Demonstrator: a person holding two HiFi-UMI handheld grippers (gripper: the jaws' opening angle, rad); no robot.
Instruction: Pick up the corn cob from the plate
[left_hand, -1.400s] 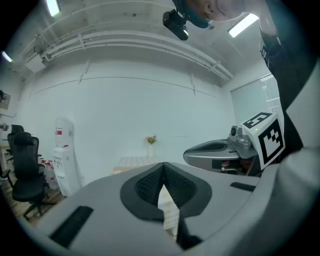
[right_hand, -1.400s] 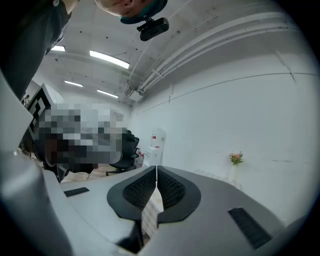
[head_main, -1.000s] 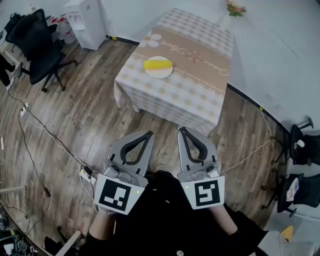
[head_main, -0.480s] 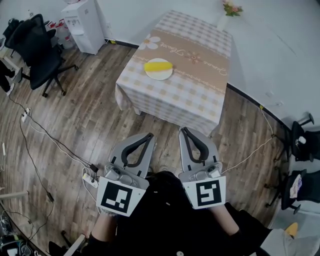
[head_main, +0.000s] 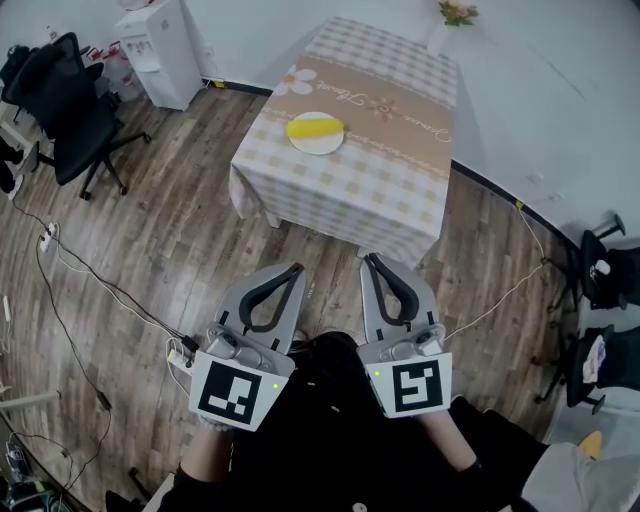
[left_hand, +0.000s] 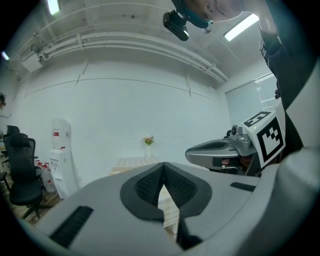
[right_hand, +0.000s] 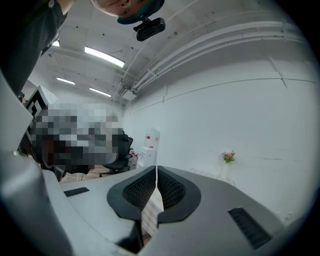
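Very little has changed over the last second. The left hand-held gripper (head_main: 295, 268) and the right hand-held gripper (head_main: 367, 259) still sit side by side low in front of the person, well short of the bench (head_main: 380, 190). The head view has only drifted a touch, so the bench looks about as far off as before. Both are clenched and empty: in each gripper view the ribbed pads meet at the tip, with only a thin slit of checked cloth showing behind them.

The corn (head_main: 314, 127) lies on its side on the plate (head_main: 320, 148), which sits near the bench's left edge, untouched. For the task, my reading is that the approach has hardly begun. The person has yet to close on the bench, and one pair of jaws must part before any grasp.

The bench wears a checked cloth with a tan runner across it, and nothing else stands on it but a vase (head_main: 450, 16) of flowers at its far corner. It stands against a white wall on a wood floor (head_main: 150, 230). Left of the bench are a water dispenser (head_main: 160, 50) and a black chair (head_main: 55, 95), and cables (head_main: 90, 270) trail over the floor on that side.
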